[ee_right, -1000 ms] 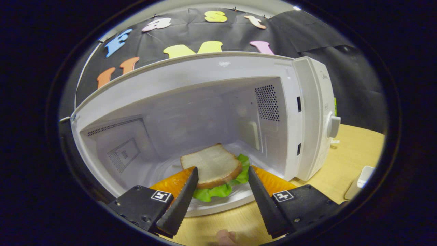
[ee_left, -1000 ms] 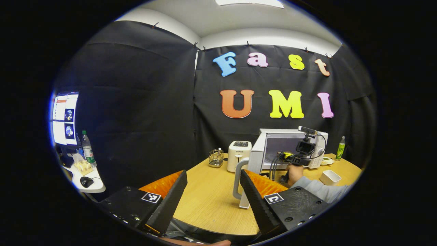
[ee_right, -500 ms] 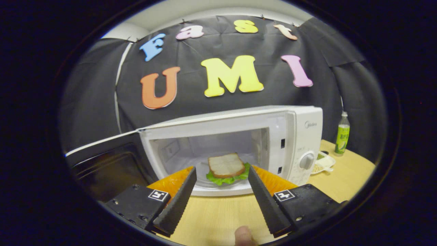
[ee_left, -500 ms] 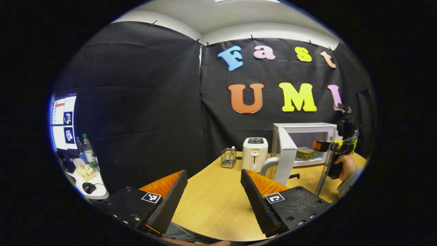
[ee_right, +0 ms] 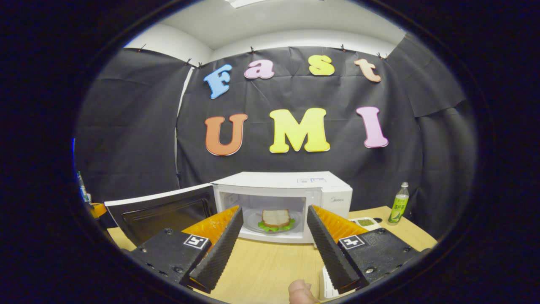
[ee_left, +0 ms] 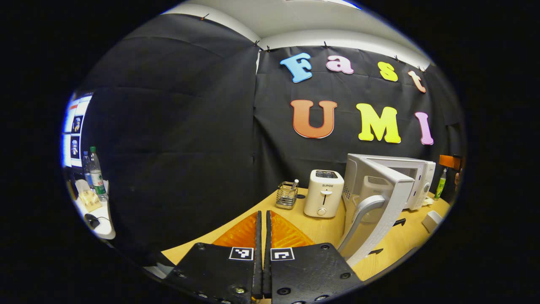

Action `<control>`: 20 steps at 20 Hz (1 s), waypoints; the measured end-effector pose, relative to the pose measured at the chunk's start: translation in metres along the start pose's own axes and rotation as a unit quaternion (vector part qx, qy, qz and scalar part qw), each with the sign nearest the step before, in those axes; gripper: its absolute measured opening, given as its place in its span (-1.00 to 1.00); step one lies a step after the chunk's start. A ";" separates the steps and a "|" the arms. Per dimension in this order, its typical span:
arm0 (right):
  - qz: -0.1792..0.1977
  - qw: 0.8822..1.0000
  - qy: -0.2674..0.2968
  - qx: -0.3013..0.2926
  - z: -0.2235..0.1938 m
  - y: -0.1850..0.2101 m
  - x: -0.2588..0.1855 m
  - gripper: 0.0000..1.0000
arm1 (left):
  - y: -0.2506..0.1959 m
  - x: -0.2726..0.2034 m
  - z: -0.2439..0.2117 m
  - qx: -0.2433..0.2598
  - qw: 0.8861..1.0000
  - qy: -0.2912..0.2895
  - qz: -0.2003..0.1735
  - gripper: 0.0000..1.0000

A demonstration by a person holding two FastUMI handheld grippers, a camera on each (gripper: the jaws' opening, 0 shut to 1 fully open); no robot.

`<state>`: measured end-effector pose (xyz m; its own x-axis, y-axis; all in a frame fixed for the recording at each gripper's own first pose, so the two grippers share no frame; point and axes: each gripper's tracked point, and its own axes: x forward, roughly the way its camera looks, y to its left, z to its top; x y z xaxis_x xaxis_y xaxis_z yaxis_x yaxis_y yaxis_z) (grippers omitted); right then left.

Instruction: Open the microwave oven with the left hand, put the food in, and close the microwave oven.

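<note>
Presently, left gripper (ee_left: 262, 228) pressed together, level above wooden table (ee_left: 303, 228), white microwave's open door (ee_left: 382, 207) ahead-right, right gripper (ee_right: 273, 236) spread, sandwich on glass plate (ee_right: 275, 218) ahead inside.

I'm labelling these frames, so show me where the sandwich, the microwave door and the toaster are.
sandwich (ee_right: 276, 218): right gripper view, on the top bread slice.
microwave door (ee_left: 396, 197): left gripper view, on the door's white outer frame beside the handle.
toaster (ee_left: 324, 198): left gripper view, on its front face.
</note>
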<state>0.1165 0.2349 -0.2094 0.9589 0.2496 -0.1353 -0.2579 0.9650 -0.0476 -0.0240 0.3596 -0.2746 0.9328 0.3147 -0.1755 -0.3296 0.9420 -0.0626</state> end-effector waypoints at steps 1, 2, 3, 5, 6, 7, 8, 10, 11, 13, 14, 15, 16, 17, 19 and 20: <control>0.001 1.000 -0.003 -0.001 0.006 -0.004 -0.016 0.94 | -0.008 -0.013 0.004 0.000 1.000 -0.003 -0.015 -1.00; -0.001 1.000 -0.006 -0.001 0.011 -0.008 -0.027 0.94 | -0.019 -0.006 -0.003 0.006 0.999 -0.002 -0.033 -1.00; 0.000 1.000 -0.011 -0.001 0.019 -0.012 -0.040 0.94 | -0.026 -0.006 -0.005 0.017 0.999 -0.004 -0.042 -1.00; -0.009 1.000 -0.015 0.000 0.029 -0.025 -0.064 0.94 | -0.046 -0.004 -0.013 0.025 0.997 0.002 -0.078 -1.00; -0.015 1.000 -0.020 0.004 0.035 -0.033 -0.075 0.94 | -0.059 -0.005 -0.014 0.028 0.995 0.003 -0.091 -1.00; -0.021 0.999 -0.029 0.012 0.043 -0.041 -0.086 0.94 | -0.067 -0.004 -0.016 0.037 0.995 0.004 -0.096 -1.00; -0.027 0.999 -0.037 0.020 0.050 -0.049 -0.096 0.94 | -0.073 -0.001 -0.018 0.049 0.994 0.004 -0.097 -1.00; -0.039 0.998 -0.050 0.026 0.062 -0.066 -0.115 0.94 | -0.091 -0.001 -0.026 0.065 0.992 0.010 -0.110 -1.00; -0.039 0.998 -0.053 0.024 0.065 -0.071 -0.123 0.94 | -0.105 -0.003 -0.029 0.063 0.990 0.015 -0.125 -1.00; -0.043 0.997 -0.061 0.019 0.070 -0.084 -0.138 0.94 | -0.106 0.001 -0.026 0.073 0.991 0.010 -0.112 -1.00; -0.045 0.997 -0.063 0.017 0.070 -0.089 -0.143 0.94 | -0.113 -0.003 -0.028 0.068 0.990 0.011 -0.120 -1.00; -0.045 0.997 -0.063 0.015 0.070 -0.094 -0.148 0.94 | -0.123 -0.006 -0.029 0.059 0.989 0.013 -0.134 -1.00; -0.046 0.997 -0.064 0.015 0.069 -0.098 -0.154 0.94 | -0.135 -0.009 -0.031 0.049 0.987 0.016 -0.150 -1.00; -0.046 0.997 -0.064 0.016 0.070 -0.102 -0.160 0.94 | -0.147 -0.012 -0.030 0.040 0.986 0.017 -0.164 -1.00; -0.045 0.996 -0.072 0.026 0.075 -0.111 -0.169 0.94 | -0.169 -0.017 -0.029 0.041 0.981 0.012 -0.189 -1.00; -0.042 0.996 -0.076 0.032 0.077 -0.115 -0.171 0.94 | -0.181 -0.016 -0.029 0.048 0.978 0.010 -0.201 -1.00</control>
<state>-0.0091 0.0873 -0.1042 0.9850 0.1718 0.0175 -0.1720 0.9850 0.0115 0.0161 0.1806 -0.2893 0.9809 -0.0841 -0.1756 0.0785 0.9962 -0.0390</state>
